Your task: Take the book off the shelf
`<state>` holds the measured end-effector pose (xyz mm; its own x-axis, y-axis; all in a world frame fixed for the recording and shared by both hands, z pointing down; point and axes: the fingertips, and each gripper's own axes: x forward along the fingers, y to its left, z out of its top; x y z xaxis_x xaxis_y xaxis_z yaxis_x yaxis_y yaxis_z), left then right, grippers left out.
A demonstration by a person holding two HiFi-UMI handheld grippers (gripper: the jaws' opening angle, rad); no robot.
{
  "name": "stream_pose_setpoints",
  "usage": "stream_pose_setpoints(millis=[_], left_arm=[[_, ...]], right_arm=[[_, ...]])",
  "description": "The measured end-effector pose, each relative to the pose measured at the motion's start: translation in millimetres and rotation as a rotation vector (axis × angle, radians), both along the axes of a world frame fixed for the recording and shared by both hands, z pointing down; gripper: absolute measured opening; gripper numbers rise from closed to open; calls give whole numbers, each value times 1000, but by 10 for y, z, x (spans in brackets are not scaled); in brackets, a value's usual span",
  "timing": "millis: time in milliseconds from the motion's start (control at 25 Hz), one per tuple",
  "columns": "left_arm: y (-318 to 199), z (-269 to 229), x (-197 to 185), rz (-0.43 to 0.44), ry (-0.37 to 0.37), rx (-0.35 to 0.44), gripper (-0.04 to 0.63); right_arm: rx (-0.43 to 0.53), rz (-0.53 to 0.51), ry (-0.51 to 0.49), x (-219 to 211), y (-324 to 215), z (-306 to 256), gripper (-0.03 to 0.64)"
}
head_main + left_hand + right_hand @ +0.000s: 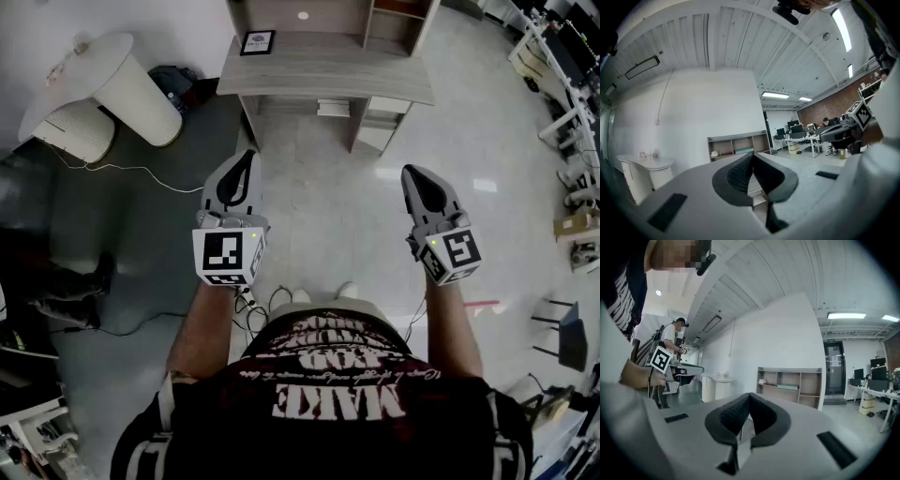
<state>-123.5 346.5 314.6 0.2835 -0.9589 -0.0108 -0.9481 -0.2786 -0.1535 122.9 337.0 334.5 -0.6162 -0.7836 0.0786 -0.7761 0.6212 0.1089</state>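
Observation:
A low wooden shelf unit [328, 67] stands against the wall ahead of me, several steps away. In the left gripper view the shelf unit [737, 145] has a flat teal book [744, 151] lying in its middle compartment. The same book [787, 386] shows in the right gripper view. From the head view the shelf top hides the book. My left gripper [247, 156] and right gripper [410, 172] are held level at waist height, side by side, well short of the shelf. Both have their jaws pressed together with nothing between them.
A small framed picture [257, 42] stands on the shelf top. A white round cabinet [112, 89] sits at the left, with cables [122, 169] on the floor nearby. Desks and chairs [567, 112] line the right side. Another person [675, 331] stands behind at the left.

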Motion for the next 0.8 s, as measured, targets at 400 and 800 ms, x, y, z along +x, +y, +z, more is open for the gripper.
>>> stream_pose_setpoints(millis=[400,800], left_arm=[[241,-14,-263,68,28,20,8],[69,124,-326,46,65,-7,8]], right_arm=[[-7,72,-3,-330,329,-26,3],[25,124,-59,-91,225,-55,5]])
